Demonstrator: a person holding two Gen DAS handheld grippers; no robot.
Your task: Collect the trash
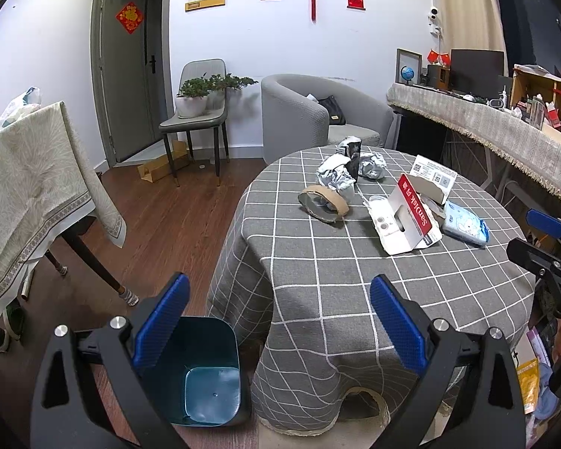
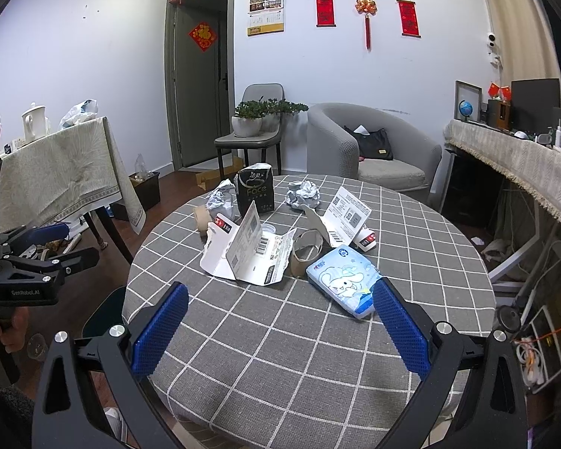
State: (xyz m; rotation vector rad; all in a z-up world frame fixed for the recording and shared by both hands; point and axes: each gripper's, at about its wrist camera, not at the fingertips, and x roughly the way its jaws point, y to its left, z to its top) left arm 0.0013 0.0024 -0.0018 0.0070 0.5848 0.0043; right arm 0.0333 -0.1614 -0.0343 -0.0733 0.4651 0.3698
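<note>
Trash lies on a round table with a grey checked cloth: crumpled paper balls, a cardboard tape ring, a white SanDisk card package, a blue tissue pack, a black Face pack and a cardboard tube. A teal bin stands on the floor left of the table, under my open, empty left gripper. My right gripper is open and empty over the near table edge, its right finger by the tissue pack.
A cloth-draped table stands at left. A chair with a potted plant and a grey armchair stand behind. A long cloth-covered counter runs along the right. The other gripper shows at each view's edge.
</note>
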